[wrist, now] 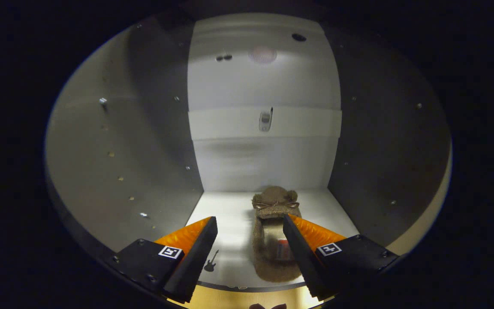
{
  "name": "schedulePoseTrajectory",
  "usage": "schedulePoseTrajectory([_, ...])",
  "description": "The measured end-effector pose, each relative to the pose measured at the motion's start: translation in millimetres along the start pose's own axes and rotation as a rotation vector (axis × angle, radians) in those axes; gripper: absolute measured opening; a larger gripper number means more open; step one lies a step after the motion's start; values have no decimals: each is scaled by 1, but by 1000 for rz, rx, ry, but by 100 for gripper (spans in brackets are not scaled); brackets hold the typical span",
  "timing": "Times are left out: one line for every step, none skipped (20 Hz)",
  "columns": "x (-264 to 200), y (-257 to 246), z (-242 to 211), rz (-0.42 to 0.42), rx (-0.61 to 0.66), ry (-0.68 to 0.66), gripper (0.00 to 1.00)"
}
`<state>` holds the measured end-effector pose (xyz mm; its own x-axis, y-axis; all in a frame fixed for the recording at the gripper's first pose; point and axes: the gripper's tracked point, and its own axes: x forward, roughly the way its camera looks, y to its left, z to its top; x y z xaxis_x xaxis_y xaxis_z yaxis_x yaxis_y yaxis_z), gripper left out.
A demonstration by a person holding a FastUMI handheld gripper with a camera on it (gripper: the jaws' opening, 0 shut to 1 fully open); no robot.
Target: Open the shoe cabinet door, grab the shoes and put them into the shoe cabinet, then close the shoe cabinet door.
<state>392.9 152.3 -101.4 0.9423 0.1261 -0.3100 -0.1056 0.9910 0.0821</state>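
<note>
I look straight into the white shoe cabinet (264, 163), whose door stands open. A brown fuzzy slipper (273, 223) with a small bow on its toe lies on the cabinet floor (230, 214), toe toward the back wall. My gripper (250, 223) is open at the cabinet's front edge. The slipper's heel end lies between my fingers, close to the right fingertip (292, 231), and the left fingertip (206, 236) is well apart from it. Neither finger presses on the slipper.
The cabinet's side walls (114, 163) carry rows of small shelf-pin holes and screws. A horizontal rail with a metal fitting (265, 120) crosses the back wall. A small guitar sticker (211, 262) marks the floor near the front edge.
</note>
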Motion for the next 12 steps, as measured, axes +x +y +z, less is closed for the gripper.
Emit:
schedulePoseTrajectory([-17,2,9,7,1,-38,98])
schedulePoseTrajectory([-36,3,18,13,4,-73,98])
schedulePoseTrajectory([-55,3,27,12,10,-107,98])
schedulePoseTrajectory([-74,3,37,16,18,-141,98])
schedulePoseTrajectory([-92,5,43,23,19,-166,98])
schedulePoseTrajectory([-110,4,47,25,19,-193,98])
schedulePoseTrajectory([-127,5,51,31,14,-217,98])
schedulePoseTrajectory([-144,5,52,30,10,-238,97])
schedulePoseTrajectory([-161,7,53,31,8,-254,98])
schedulePoseTrajectory([-177,7,53,33,13,-268,98])
schedulePoseTrajectory([-191,4,50,33,20,-275,98])
schedulePoseTrajectory([-205,2,48,30,26,-283,97])
